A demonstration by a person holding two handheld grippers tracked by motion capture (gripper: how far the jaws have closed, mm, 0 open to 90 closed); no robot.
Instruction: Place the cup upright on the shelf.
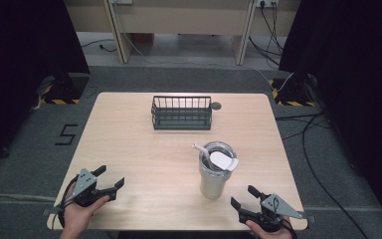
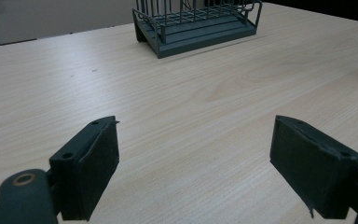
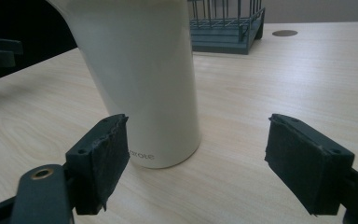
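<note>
At the near edge of the counter (image 1: 129, 149), the left gripper (image 1: 110, 178) sits by the left corner and the right gripper (image 1: 243, 196) by the right, both with jaws spread and holding nothing. Just beyond the right gripper a white tumbler (image 1: 215, 172) stands upright, near its jaws but apart from them. Bare wood lies ahead of the left gripper. Farther back, mid-counter near the far edge, stands a wire basket (image 1: 181, 113).
</note>
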